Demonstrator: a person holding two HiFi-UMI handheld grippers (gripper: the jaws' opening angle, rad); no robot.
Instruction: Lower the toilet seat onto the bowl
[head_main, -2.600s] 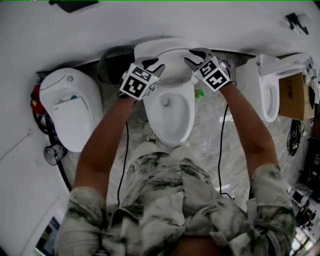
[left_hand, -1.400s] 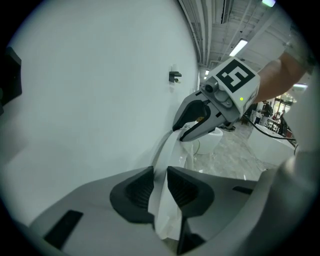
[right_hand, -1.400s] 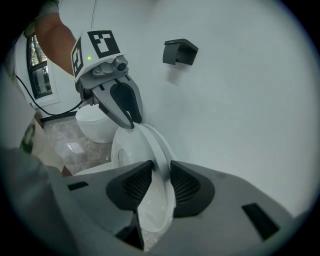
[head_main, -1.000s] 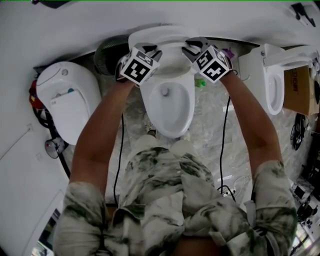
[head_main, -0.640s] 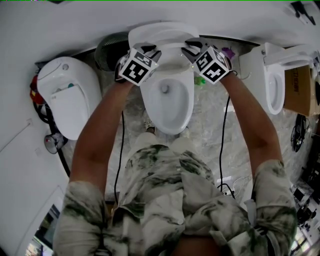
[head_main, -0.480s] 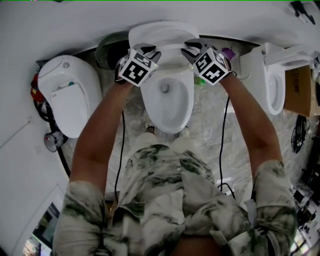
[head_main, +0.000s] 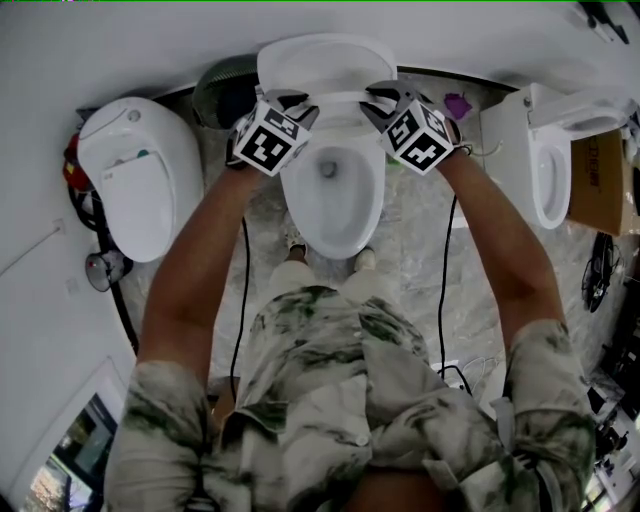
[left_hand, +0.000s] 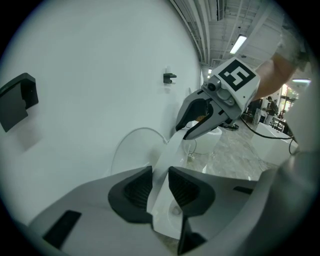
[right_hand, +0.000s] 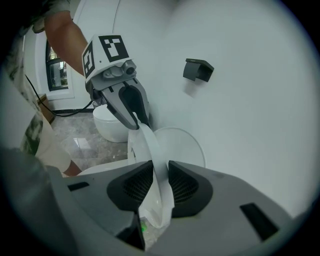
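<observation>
My left gripper (left_hand: 160, 186) pinches the seat (left_hand: 169, 149) but just loosened, right gripper (right_hand: 160, 186) just tightened on it; a slip could slam it onto the bowl (head_main: 335, 215)

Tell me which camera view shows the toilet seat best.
The right gripper view: the toilet seat runs through the middle as a long curved band, with the lid behind it. The left gripper view shows a straighter strip; the head view only a short piece above the bowl.

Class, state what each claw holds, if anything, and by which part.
Both hold the white plastic toilet seat ring: left claw on its left side, jaws just eased wider; right claw on its right side, jaws just tightened.
</observation>
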